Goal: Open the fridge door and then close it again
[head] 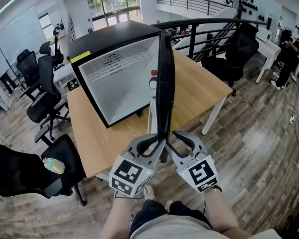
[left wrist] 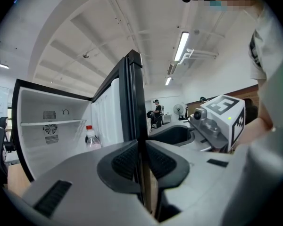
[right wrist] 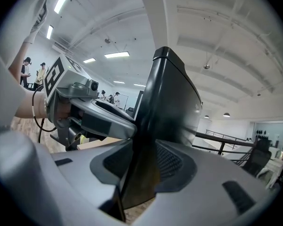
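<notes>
The fridge door (head: 165, 83) stands wide open, its free edge pinched by both the left gripper (head: 157, 140) and the right gripper (head: 177, 139). The opening step looks done. Next, swing that edge back towards the fridge (head: 117, 39) until it shuts.

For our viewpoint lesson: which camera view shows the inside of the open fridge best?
The head view: nearly the whole white fridge interior is visible. The left gripper view shows only part of it, beside the door. The right gripper view shows just the door's dark outer face.

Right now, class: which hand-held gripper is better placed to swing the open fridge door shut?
Probably right: both clamp the fridge door's edge, but the right hand-held gripper sits on its outer side, ready to push.
</notes>
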Tool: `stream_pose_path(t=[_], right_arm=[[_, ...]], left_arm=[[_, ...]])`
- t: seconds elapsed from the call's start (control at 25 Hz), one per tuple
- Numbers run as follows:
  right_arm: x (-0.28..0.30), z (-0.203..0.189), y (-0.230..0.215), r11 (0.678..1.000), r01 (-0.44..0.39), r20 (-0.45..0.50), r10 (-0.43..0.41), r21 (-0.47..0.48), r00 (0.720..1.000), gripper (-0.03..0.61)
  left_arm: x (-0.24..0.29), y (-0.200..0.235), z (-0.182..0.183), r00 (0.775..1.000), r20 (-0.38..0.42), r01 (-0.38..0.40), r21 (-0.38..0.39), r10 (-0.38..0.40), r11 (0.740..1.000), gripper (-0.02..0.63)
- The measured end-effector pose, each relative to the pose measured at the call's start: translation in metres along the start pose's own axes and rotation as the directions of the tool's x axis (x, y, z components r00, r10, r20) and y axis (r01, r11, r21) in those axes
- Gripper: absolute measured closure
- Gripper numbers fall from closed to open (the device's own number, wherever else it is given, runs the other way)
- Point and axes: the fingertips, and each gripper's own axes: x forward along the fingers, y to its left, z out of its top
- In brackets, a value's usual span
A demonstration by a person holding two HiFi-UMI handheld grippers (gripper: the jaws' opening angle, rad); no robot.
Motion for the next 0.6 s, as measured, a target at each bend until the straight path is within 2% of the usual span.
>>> stream_pose_path(t=[0.36, 0.6], right_arm=[[-0.007, -0.007, -0.007, 0.999, 0.024, 0.013, -0.024, 0.032, 1.0, 0.402], [-0.022, -0.015, -0.02, 0.998, 0.044, 0.003, -0.044, 0.041, 0.999, 0.41]], left_arm=[[0.009, -0.012, 0.004, 1.0, 0.01, 0.019, 0.007, -0.019, 1.0, 0.569], [0.007, -0.01, 0.002, 0.999, 0.017, -0.049, 0.002, 0.049, 0.999, 0.569]])
